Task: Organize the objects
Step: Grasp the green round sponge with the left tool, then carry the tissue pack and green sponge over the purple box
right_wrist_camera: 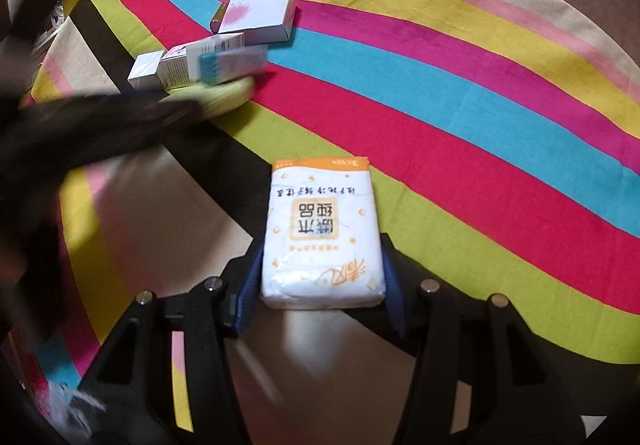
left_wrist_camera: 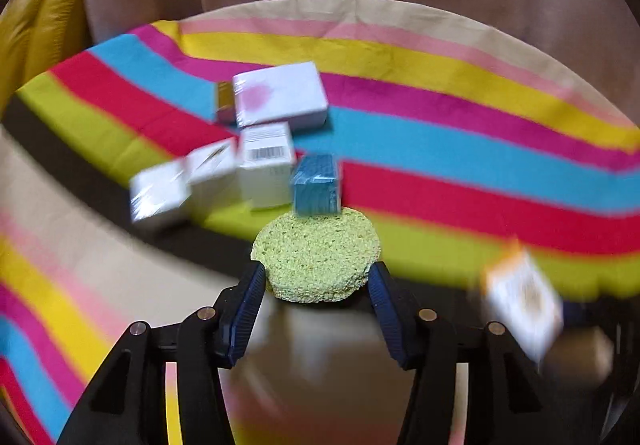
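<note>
Two grips are loaded: the left gripper (left_wrist_camera: 316,277) pinches a green sponge (left_wrist_camera: 316,255), the right gripper (right_wrist_camera: 322,281) a tissue pack (right_wrist_camera: 322,235). Boxes (left_wrist_camera: 276,97) cluster at eleven o'clock; though blurred, lower the sponge gently beside the blue box (left_wrist_camera: 316,183).

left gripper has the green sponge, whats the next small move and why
Probably carry the green sponge a little further forward and set it on the striped cloth beside the teal box, then open. The left gripper grips it at its sides, right in front of the cluster of white boxes, which looks like the gathering spot. The right gripper holds a tissue pack.
</note>
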Tool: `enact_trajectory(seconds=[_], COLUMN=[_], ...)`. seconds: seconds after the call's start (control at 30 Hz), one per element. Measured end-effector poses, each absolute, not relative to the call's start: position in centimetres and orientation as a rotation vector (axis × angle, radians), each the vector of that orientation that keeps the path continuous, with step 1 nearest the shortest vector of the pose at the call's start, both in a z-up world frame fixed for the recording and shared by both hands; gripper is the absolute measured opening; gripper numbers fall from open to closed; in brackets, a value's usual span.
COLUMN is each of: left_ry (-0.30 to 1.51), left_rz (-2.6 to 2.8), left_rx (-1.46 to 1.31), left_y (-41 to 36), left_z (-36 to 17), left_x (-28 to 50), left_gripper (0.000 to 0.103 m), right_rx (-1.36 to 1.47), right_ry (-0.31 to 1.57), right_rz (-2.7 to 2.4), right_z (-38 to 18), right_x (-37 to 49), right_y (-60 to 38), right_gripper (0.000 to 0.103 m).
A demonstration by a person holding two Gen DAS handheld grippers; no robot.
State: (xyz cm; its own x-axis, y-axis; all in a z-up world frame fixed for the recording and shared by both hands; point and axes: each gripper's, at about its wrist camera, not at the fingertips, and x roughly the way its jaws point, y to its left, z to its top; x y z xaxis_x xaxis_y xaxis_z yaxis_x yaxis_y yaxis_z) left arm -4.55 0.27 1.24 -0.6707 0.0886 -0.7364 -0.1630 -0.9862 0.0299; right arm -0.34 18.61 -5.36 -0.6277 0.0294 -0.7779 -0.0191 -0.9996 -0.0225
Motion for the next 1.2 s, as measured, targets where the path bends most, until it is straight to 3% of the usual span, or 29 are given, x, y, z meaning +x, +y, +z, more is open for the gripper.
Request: enact_trajectory(seconds=[0.17,0.3,0.53,0.6,0.73,1.2], left_ry=[0.187,0.143,0.188,0.196,0.123,0.101], left_rz=[2.722,2.697,2.69,2.678,2.688,2.696], left_rx=[-1.243,-1.318,-1.355,-1.375,-1.347,-1.335], left_y=[-2.5,-3.5,-1.9,-1.6,-1.9,-2.2], left_z=[0.6,-0.6,-1.0,-1.0,-1.1,-1.2], left_x=[-0.5,-0.5,-4.5,-5.5,-5.1,-4.7], left_gripper=[0.057,0.082,0.092,0.092,0.081,0.081], right_rx=[-1.343,-1.343,-1.343,-1.343,-1.342,-1.342], right_ry=[-0.019,-0.02,-0.021,-0.02,-0.019,-0.018], right_rz=[2.809,2.808,2.807,2.807,2.807,2.806], right_z=[-5.4,-5.3,-5.3,-5.3,-5.3,-5.3], right_x=[-0.3,-0.2,-0.2,-0.2,-0.2,-0.3], right_y=[18.5,18.4,18.4,18.4,18.4,18.2], right_gripper=[0.056,0.056,0.056,0.056,0.056,0.056])
